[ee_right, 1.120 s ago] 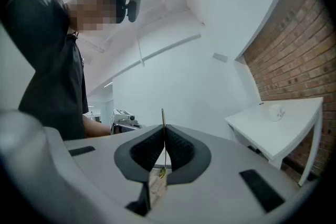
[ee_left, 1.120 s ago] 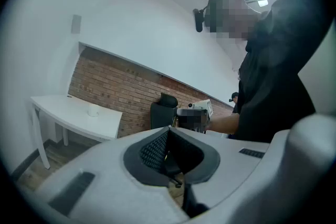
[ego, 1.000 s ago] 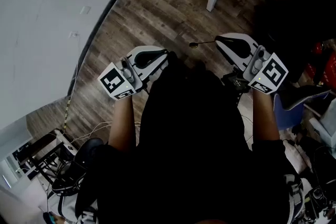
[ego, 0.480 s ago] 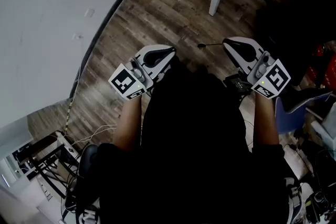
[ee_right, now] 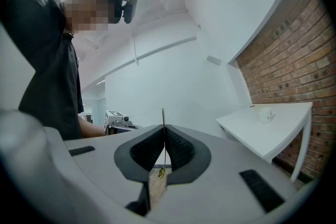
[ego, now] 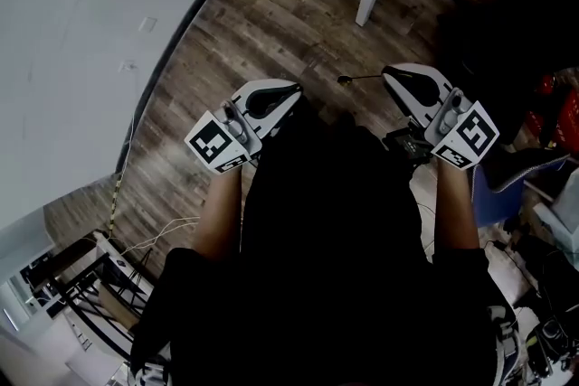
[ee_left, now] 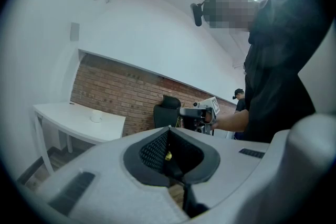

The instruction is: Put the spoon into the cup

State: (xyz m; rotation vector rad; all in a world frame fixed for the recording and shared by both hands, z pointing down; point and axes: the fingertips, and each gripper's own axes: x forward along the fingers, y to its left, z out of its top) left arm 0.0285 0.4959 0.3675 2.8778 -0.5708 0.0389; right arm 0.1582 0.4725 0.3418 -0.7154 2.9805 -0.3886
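Right gripper [ee_right: 164,134]: clamped on thin gold spoon [ee_right: 163,115]
Left gripper [ee_left: 168,132]: jaws together, empty
White cup [ee_right: 265,114]: three o'clock of spoon

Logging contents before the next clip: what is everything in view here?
spoon: one, thin, looks dark, clamped in the right gripper, pointing toward the left gripper
cup: one, white, on the table
table: one, white, against the brick wall
brick wall: one, red-brown, behind the table
office chair: one, black, beside the table
floor: one, brown wood planks, below the person
right gripper: one, white and black, shut on the spoon
left gripper: one, white and black, shut, nothing in it
forearms: two, bare, held close to a black shirt
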